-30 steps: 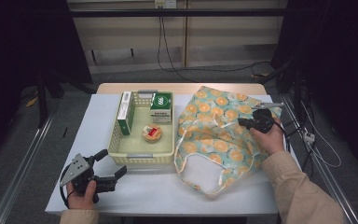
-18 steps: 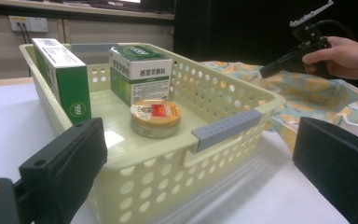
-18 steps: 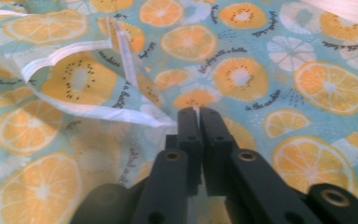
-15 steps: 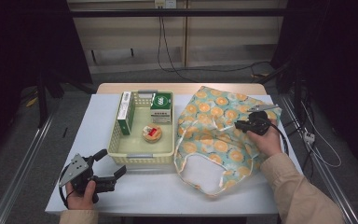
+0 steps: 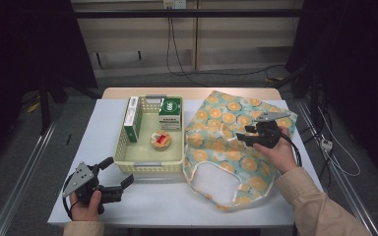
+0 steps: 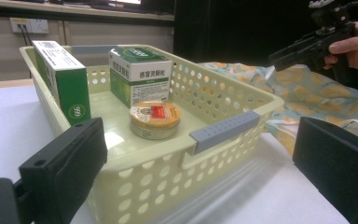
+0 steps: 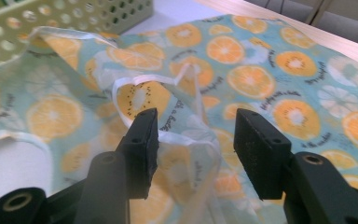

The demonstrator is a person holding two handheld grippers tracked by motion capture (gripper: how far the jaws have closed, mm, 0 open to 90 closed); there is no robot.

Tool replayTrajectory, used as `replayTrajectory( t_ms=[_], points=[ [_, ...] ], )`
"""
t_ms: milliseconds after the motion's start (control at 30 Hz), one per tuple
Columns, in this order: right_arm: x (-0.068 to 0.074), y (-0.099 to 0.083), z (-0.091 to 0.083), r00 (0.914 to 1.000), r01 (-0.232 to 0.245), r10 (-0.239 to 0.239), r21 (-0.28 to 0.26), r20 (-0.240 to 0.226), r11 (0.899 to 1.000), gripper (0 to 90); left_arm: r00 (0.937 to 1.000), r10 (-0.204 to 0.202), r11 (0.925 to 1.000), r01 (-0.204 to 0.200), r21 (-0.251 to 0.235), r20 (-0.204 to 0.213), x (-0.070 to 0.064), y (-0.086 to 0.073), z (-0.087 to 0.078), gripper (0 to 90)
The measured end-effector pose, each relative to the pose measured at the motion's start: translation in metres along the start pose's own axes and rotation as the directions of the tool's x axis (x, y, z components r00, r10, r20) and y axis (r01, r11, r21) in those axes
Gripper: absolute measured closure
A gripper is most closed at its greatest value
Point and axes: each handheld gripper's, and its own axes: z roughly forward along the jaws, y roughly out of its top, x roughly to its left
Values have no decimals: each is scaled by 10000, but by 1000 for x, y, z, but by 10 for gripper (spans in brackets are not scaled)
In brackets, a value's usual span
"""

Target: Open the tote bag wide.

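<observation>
Your right hand-held gripper (image 5: 246, 136) hovers over fruit-print tote bag (image 5: 226, 162) lying flat, right of basket (image 5: 150, 166) on counter (image 5: 103, 118); jaws released, straddling white handle (image 7: 177, 135), not yet pinched. Left hand-held gripper (image 5: 120, 177), near-left, released, idle. Medicine boxes (image 5: 170, 113), tin (image 5: 160, 140) unpacked in basket; bagging barely begun.

A white table (image 5: 142, 206) stands on grey floor (image 5: 24, 162), pale wall panelling (image 5: 142, 44) sits behind, cables (image 5: 170, 39) hang down, and dark curtains (image 5: 24, 49) flank both sides.
</observation>
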Motion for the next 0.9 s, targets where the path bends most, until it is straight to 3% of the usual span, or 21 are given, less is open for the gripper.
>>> replayTrajectory(
  t_ms=[133, 300, 500, 567, 667, 700, 733, 833, 900],
  points=[
    [13, 2, -1, 9994, 166, -170, -117, -308, 9998, 514, 10000, 38, 10000, -38, -9, 15, 0, 0, 0, 26],
    [29, 4, 1, 9967, 571, -575, -92, -576, 9983, 582, 10000, -9, 10000, 9, -7, 40, -1, 0, 0, 26],
    [34, 4, 3, 9953, 537, -546, -123, -794, 9985, 601, 10000, -1, 10000, 1, 14, 18, 0, 0, 0, 26],
    [36, 4, 2, 9942, 471, -490, -223, -960, 9986, 664, 10000, 10, 10000, -11, 41, 24, 0, 0, 0, 26],
    [45, 2, 3, 9851, 518, -540, -174, -1636, 9985, 838, 10000, 5, 10000, -6, 68, 60, -1, -1, 1, 26],
    [48, 1, 4, 9783, 563, -567, -79, -1994, 9984, 896, 10000, 34, 10000, -35, 86, 64, -1, 0, 1, 26],
    [51, -1, 6, 9722, 572, -545, 53, -2278, 9983, 900, 10000, 15, 10000, -15, 60, 71, -1, 0, 1, 26],
    [59, -11, 16, 9641, 947, -758, 625, -2547, 9935, 900, 10000, 7, 10000, -8, 57, 67, -1, 0, 1, 26],
    [58, -19, 22, 9669, 967, -723, 893, -2448, 9913, 877, 10000, -6, 10000, 6, 60, 72, -1, -1, 1, 26]
  ],
)
